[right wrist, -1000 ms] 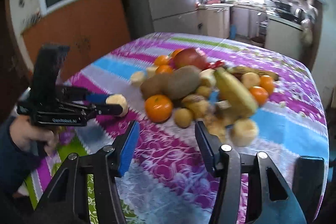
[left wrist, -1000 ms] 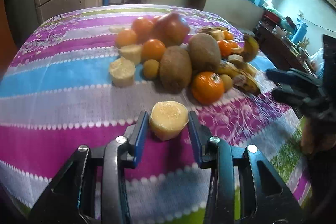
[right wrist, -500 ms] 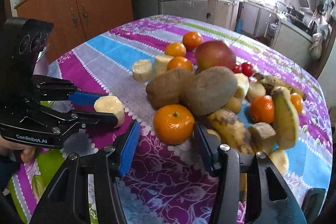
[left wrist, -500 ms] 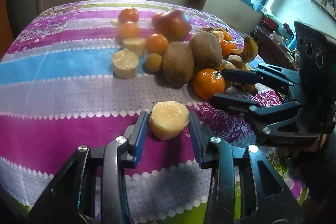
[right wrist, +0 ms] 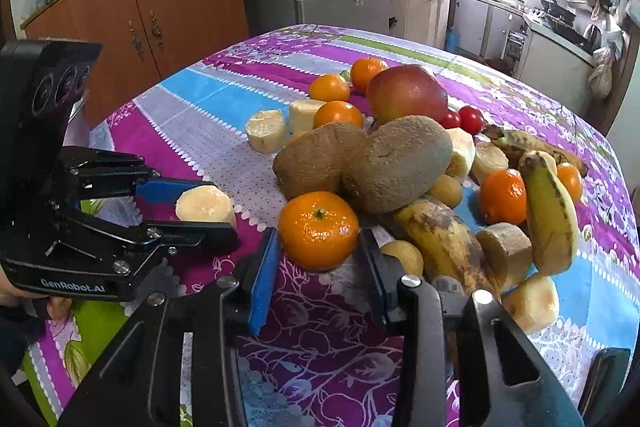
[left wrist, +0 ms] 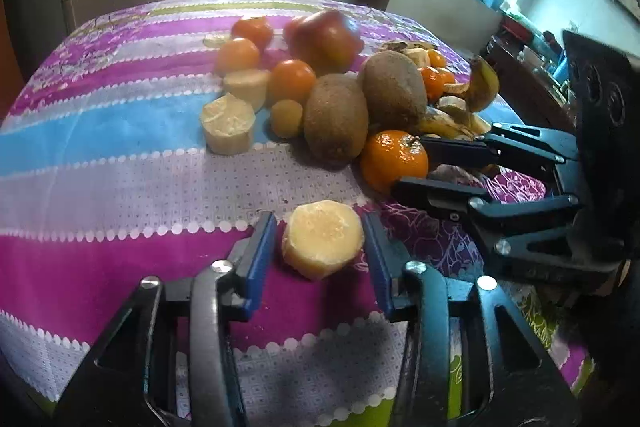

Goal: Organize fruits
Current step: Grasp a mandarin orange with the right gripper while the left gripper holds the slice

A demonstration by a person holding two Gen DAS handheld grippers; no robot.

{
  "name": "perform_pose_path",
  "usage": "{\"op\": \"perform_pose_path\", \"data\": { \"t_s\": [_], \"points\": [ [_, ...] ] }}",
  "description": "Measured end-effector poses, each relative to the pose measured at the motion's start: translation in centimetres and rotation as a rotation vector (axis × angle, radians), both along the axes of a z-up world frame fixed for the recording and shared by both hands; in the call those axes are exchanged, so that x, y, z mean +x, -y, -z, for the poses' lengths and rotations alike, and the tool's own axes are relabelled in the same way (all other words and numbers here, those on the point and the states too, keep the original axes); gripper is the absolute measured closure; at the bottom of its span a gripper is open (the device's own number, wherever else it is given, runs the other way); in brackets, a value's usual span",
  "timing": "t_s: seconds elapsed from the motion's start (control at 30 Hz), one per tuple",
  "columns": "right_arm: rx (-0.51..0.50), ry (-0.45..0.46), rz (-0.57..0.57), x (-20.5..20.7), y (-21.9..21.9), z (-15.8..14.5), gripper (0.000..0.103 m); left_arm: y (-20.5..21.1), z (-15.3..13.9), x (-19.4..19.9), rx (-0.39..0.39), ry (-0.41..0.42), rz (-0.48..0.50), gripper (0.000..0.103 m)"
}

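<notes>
- Plainly, the left tool point(left wrist: 320, 247) stood wide, its blue pads on either side of a pale yellow cut fruit piece point(left wrist: 322, 243) with a gap showing at both sides, so nothing was gripped.
- That cut fruit piece sat on the striped cloth of the bench point(left wrist: 120, 187), apart from the main fruit heap and on the near side of it.
- Meanwhile the right tool point(right wrist: 318, 259) also stood wide, one blue pad left and one right of a mandarin point(right wrist: 318, 229); whether the pads touched the peel could not be told.
- The mandarin lay at the near edge of the heap, touching or just in front of two brown kiwis point(right wrist: 362, 163) that leaned against each other.
- Behind the kiwis sat a large red-yellow apple point(right wrist: 406, 93), with several small oranges point(right wrist: 330, 87) to its left.
- Two more pale cut pieces point(right wrist: 266, 135) lay left of the kiwis.
- Right of the kiwis lay spotted bananas point(right wrist: 548, 211), and two small red tomatoes point(right wrist: 470, 118) sat just behind them.
- From the left wrist view, the right tool's dark fingers point(left wrist: 452, 151) reached in from the right around the mandarin.
</notes>
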State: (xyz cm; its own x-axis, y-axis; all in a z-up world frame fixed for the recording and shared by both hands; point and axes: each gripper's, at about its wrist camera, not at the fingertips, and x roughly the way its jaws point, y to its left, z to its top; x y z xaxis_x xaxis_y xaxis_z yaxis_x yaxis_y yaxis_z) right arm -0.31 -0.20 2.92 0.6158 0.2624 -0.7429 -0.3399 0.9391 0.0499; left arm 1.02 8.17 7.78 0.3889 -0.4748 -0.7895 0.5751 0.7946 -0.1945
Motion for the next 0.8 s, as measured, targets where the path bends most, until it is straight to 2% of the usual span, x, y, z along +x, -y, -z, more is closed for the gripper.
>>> {"op": "perform_pose_path", "data": {
  "t_s": [0.1, 0.27, 0.3, 0.4, 0.5, 0.6, 0.67, 0.77, 0.8],
  "points": [
    [0.010, 0.014, 0.006, -0.5, 0.2, -0.2, 0.061, 0.3, -0.3, -0.7, 0.020, 0.033, 0.001, 0.064],
    [0.015, 0.040, 0.007, -1.2, 0.1, -1.1, 0.063, -0.3, -1.4, -2.2, -0.011, 0.065, -0.012, 0.064],
    [0.018, 0.046, 0.008, -1.4, 0.0, -1.3, 0.065, -0.6, -1.9, -2.6, -0.016, 0.077, -0.017, 0.064],
    [0.033, 0.084, 0.012, -2.1, -0.1, -2.5, 0.092, -1.5, -4.0, -3.6, -0.044, 0.118, -0.029, 0.064],
    [0.030, 0.082, -0.012, -2.5, -0.2, -3.4, 0.094, -2.3, -5.8, -4.5, -0.052, 0.159, -0.033, 0.064],
    [0.042, 0.066, 0.008, -2.7, 0.8, -2.9, 0.091, -3.1, -6.2, -5.0, -0.053, 0.163, -0.044, 0.064],
    [0.075, 0.043, 0.023, -2.7, 1.9, -2.6, 0.083, -3.7, -5.7, -5.1, -0.063, 0.148, -0.049, 0.064],
    [0.122, 0.030, 0.027, -2.9, 2.7, -2.7, 0.064, -4.2, -4.8, -5.0, -0.085, 0.119, -0.053, 0.064],
    [0.133, 0.036, 0.030, -3.0, 2.7, -2.8, 0.053, -4.3, -4.6, -4.9, -0.094, 0.110, -0.056, 0.064]
  ]
}}
